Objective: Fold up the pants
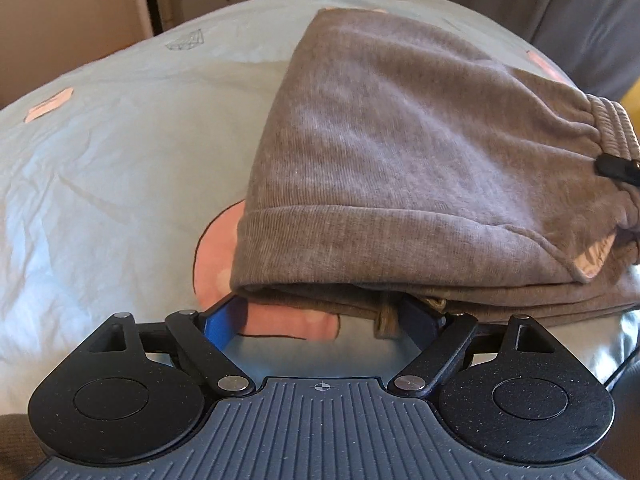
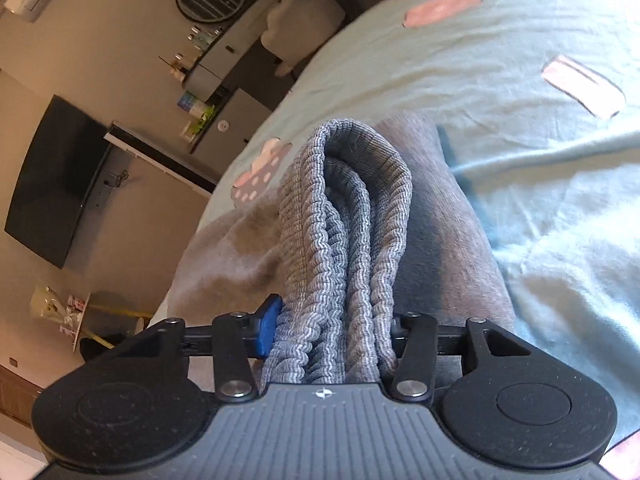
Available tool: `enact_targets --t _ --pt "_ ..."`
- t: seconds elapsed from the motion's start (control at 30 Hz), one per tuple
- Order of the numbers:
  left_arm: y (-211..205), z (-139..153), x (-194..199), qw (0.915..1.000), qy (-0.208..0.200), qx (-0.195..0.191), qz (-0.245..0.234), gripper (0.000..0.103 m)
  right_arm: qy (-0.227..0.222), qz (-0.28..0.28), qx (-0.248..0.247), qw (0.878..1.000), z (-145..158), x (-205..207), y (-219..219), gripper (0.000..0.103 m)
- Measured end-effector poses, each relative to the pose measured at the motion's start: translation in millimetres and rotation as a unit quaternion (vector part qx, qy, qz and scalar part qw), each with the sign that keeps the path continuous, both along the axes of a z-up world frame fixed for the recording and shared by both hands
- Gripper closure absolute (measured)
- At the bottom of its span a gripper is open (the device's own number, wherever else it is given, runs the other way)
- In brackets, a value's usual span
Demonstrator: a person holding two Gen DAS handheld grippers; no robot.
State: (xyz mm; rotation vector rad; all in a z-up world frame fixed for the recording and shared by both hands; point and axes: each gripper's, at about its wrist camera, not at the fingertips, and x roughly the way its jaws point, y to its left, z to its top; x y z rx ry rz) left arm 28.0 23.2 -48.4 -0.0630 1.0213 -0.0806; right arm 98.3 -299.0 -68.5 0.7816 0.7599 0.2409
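The grey sweatpants [image 1: 400, 152] lie folded into a compact stack on the light blue bed sheet [image 1: 120, 160], ribbed waistband [image 2: 344, 240] at the stack's right end. My left tool [image 1: 320, 316] sits at the near edge of the stack with its jaws standing wide apart, the blue finger [image 1: 220, 316] just clear of the fabric and the other finger tucked under the bottom layer beside a drawstring [image 1: 384, 316]. My right tool [image 2: 332, 332] is clamped on the bunched layers of the waistband, which fill the gap between its fingers.
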Motion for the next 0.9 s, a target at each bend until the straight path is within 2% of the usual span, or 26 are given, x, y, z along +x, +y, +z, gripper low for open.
enact_targets --t 0.07,0.13,0.2,0.27,0.33,0.47,0.53,0.7,0.73,0.8,0.9 --pt "0.0 5.7 -9.9 0.9997 -0.016 -0.014 -0.013 0.017 -0.007 -0.004 0.008 1.0 6.6 -2.6 0.5 0.058" --pt "5.0 5.7 -11.6 0.9995 -0.009 -0.027 -0.015 0.017 -0.012 -0.005 0.011 1.0 12.7 -3.0 3.2 0.058" --pt "12.1 6.8 -12.7 0.9971 0.008 -0.073 -0.017 0.018 -0.011 -0.001 0.003 1.0 17.2 -2.8 6.6 0.058" --pt "17.1 9.5 -19.7 0.9937 0.001 -0.11 -0.017 0.016 -0.007 -0.001 -0.008 1.0 18.6 -3.3 8.8 0.058" --pt "15.8 11.5 -22.1 0.9963 -0.016 -0.083 -0.014 0.016 -0.005 -0.002 -0.01 1.0 17.9 -3.8 9.8 0.058" --pt "5.0 2.8 -9.8 0.9989 -0.013 -0.046 -0.004 0.016 -0.001 -0.011 -0.003 1.0 19.1 -4.6 10.3 0.058" --pt "4.1 -4.7 -3.6 0.9996 -0.013 -0.024 0.004 0.012 -0.003 -0.014 -0.004 1.0 20.6 -5.8 12.5 0.058" --pt "15.4 -4.1 0.6 0.9981 -0.025 -0.047 0.031 0.012 -0.005 -0.013 -0.017 1.0 21.2 -8.2 19.6 0.057" --pt "21.7 -1.1 -2.5 0.9976 -0.025 -0.054 0.035 0.012 -0.001 -0.013 -0.017 1.0 20.2 -7.4 20.4 0.055" --pt "24.0 -0.6 -3.3 0.9972 -0.025 -0.059 0.039 0.012 0.013 -0.008 -0.009 1.0 14.4 -2.5 20.0 0.042" --pt "21.6 0.2 -2.1 0.9973 -0.029 -0.055 0.038 0.012 0.044 -0.001 0.002 0.999 3.6 6.6 21.5 0.04"
